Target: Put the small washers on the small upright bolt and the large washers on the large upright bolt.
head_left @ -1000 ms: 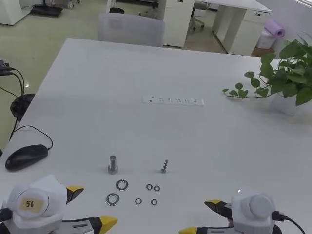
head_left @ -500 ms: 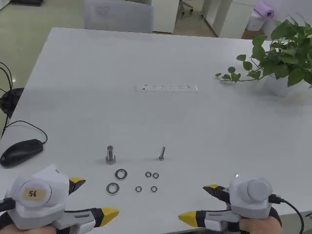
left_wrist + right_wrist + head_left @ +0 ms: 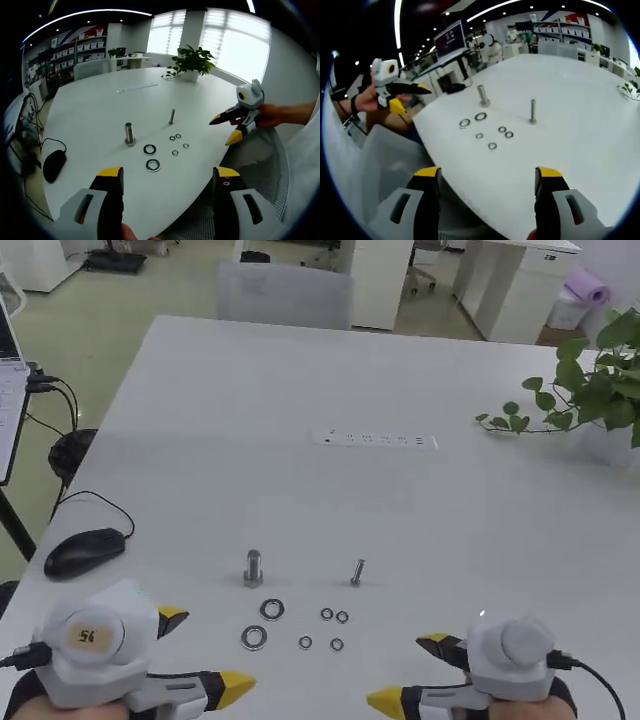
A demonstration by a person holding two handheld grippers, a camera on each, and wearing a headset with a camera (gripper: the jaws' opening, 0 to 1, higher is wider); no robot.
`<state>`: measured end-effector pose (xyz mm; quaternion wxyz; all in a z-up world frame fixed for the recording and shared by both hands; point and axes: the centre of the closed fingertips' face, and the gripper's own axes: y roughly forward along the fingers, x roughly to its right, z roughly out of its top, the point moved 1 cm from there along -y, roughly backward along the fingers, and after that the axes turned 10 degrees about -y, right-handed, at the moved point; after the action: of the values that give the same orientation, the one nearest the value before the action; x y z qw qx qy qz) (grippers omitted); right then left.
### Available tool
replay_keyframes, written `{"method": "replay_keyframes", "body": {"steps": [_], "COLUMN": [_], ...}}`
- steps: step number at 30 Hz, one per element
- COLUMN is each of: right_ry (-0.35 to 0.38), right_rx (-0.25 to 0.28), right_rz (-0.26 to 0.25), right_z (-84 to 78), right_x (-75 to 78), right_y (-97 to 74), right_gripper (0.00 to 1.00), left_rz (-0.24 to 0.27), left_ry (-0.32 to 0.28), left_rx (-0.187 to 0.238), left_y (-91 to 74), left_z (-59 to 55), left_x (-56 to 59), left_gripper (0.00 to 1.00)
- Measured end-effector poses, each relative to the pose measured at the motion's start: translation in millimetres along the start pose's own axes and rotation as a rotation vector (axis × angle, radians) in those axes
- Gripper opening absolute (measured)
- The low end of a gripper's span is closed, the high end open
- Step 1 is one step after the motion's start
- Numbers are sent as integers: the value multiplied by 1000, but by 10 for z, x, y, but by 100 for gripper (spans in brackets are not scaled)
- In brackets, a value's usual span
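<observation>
Left claw [image 3: 210,648]: jaws spread wide, nothing gripped. It is held low at the near table edge, left of the parts. A round label [image 3: 87,637] on its body is read as "56".

Right claw [image 3: 402,670]: jaws likewise spread wide, nothing gripped. It is held at the near edge, right of the parts. Each claw is also seen open in the other's gripper view.

Six washers are laid flat on the white table [image 3: 300,390] between the claws and a little beyond them, none touching a claw. The two large washers [image 3: 271,609] are on the left, one nearer than the other, just in front of the large bolt [image 3: 253,567]. The four small washers [image 3: 327,614] are grouped to their right in a loose two-by-two. The far pair is almost touching and the near pair is apart. The small bolt [image 3: 357,572] is stood just beyond the far pair. Both bolts are upright, head down, and well apart from each other.

Further out:
- A black mouse [image 3: 85,551] with its cable is seen near the left edge.
- A white power strip [image 3: 380,440] is laid mid-table; its markings are too small to be read.
- A plant [image 3: 590,380] is placed at the far right.
- A grey chair [image 3: 285,295] is set at the far end.
</observation>
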<state>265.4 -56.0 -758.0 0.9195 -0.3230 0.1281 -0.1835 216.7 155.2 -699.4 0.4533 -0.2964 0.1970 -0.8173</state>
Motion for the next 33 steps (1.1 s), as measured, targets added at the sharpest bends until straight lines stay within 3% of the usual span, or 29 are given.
{"method": "replay_keyframes", "body": {"steps": [5,13,15,20,23,33], "right_ry": [-12,-153,-193,-234,-283,-367], "right_rx": [-20,-140,-173,-183,-227,-321], "right_rz": [9,43,28,47,56,117], "right_z": [45,29,56,208,251,255], "right_x": [108,217,303,409,472,501], "right_y": [92,385,466,648,752,1007], "right_gripper": [71,57,51,39,35,24], "left_rz": [10,29,34,45,51,63], "left_ry": [-20,-29,-37,-52,-57,-71], "left_rx": [7,26,30,37,35,40], "left_y": [26,-9,-21,-62,-75,-118], "left_z": [-28,-7,-11,-59,-92,-126], "left_x": [25,72,74,88,92,82], "left_gripper": [72,72,71,71,71,70]}}
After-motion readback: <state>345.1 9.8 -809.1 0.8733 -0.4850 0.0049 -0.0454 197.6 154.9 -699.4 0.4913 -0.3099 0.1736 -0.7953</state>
